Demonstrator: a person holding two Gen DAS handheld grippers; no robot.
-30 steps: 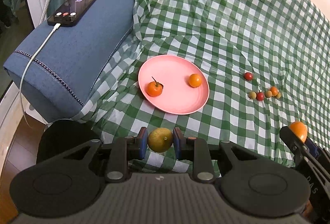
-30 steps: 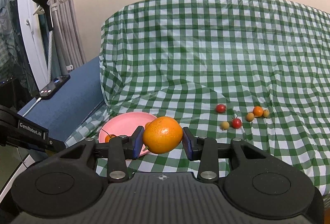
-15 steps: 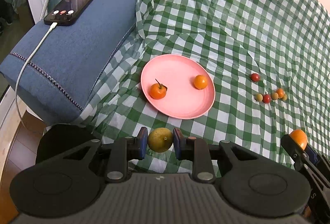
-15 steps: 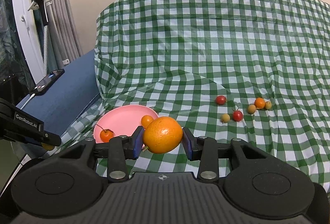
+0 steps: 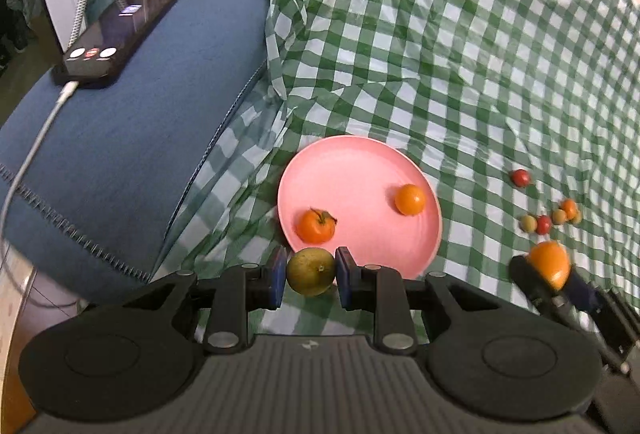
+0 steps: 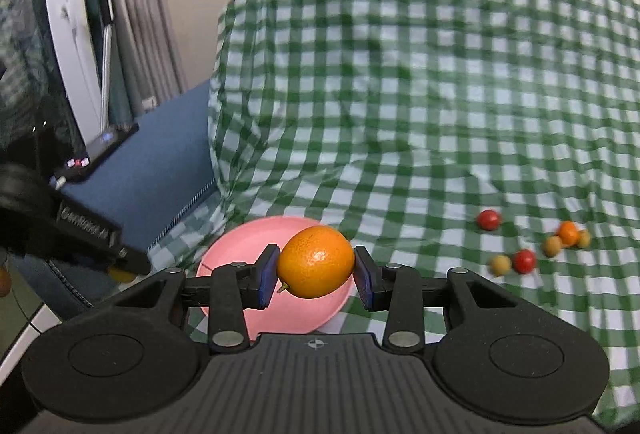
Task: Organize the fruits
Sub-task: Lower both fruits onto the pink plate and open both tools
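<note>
My left gripper (image 5: 311, 276) is shut on a yellow-green citrus fruit (image 5: 311, 271) just in front of the near rim of the pink plate (image 5: 352, 178). The plate holds a stemmed tangerine (image 5: 316, 226) and a small orange (image 5: 409, 199). My right gripper (image 6: 316, 274) is shut on a large orange (image 6: 316, 261), held over the plate's (image 6: 248, 234) near right part. The same orange (image 5: 549, 266) shows at the right of the left wrist view. Several small red, orange and yellow fruits (image 5: 544, 218) lie loose on the cloth to the plate's right; they also show in the right wrist view (image 6: 532, 246).
A green-and-white checked cloth (image 5: 440, 54) covers the sofa seat and back. A blue armrest (image 5: 132, 122) at the left carries a phone (image 5: 116, 34) on a white charging cable (image 5: 36, 150). A white stand and curtains (image 6: 104, 18) rise behind it.
Both grippers have moved forward toward the plate with their fruits held. The left gripper's fruit now sits at the plate's near rim; the large orange now hangs over the plate.
</note>
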